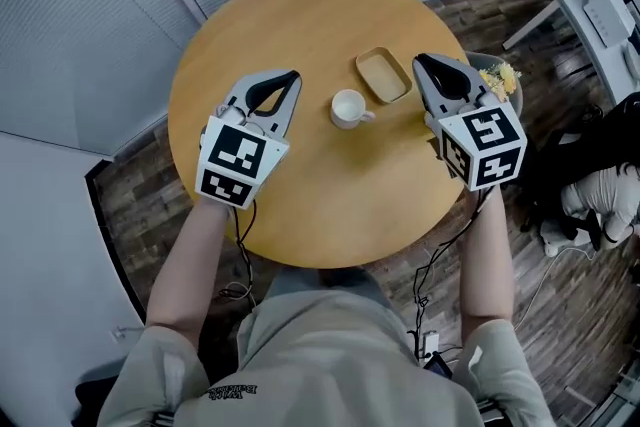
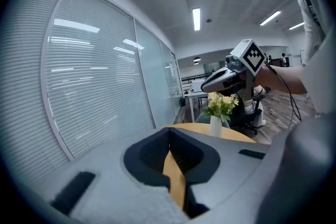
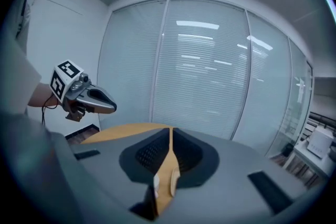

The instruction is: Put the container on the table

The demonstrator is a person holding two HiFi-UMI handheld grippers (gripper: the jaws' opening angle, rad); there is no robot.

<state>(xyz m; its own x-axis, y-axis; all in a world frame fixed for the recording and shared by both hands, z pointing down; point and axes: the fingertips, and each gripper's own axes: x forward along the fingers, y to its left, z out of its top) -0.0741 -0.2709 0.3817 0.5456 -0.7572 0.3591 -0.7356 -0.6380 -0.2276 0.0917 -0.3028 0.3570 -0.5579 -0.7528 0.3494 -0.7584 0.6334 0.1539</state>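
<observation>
Holding both grippers over the table, one on each side of the cup. My left gripper is left of the cup, jaws closed tip to tip with nothing between them. My right gripper is right of the cup and a bit beyond it, jaws also pressed together and empty.

The cup stands upright mid-table with its handle pointing right. The container, a shallow tan tray, lies flat on the tabletop just beyond and right of the cup, near it but apparently not touching. Its long axis runs from near-right to far-left of the cup, so a long side faces my right gripper's tips. The right gripper is just beside it; the left is well apart, with the cup in between.

Farthest right of the cup, at the table edge, is a vase of flowers, partly hidden behind my right gripper.

My read: the container is already on the table. Any further handling would suit the right gripper, which would have to open first.
</observation>
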